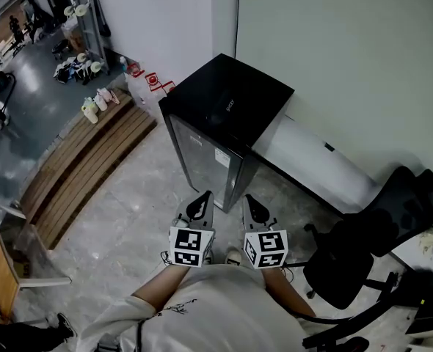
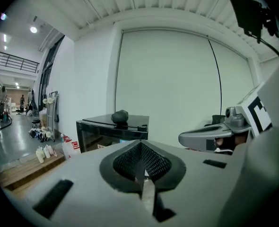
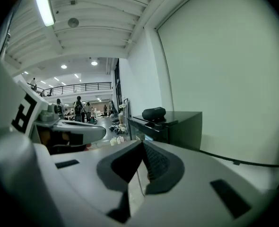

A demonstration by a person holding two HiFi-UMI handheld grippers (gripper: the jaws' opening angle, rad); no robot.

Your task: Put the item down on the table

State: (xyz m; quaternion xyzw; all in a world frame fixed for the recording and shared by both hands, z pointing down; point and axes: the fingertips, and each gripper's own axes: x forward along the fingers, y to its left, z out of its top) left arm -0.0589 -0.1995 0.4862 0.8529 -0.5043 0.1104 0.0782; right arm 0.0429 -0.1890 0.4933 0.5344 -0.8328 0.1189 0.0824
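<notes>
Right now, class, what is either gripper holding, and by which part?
Nothing is held. The left gripper and the right gripper each have jaws shut together, nothing between them.

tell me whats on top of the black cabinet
One dark rounded item rests on top of the black cabinet; nothing else shows there. The patch under the item is covered, and what the item is can't be told.
</notes>
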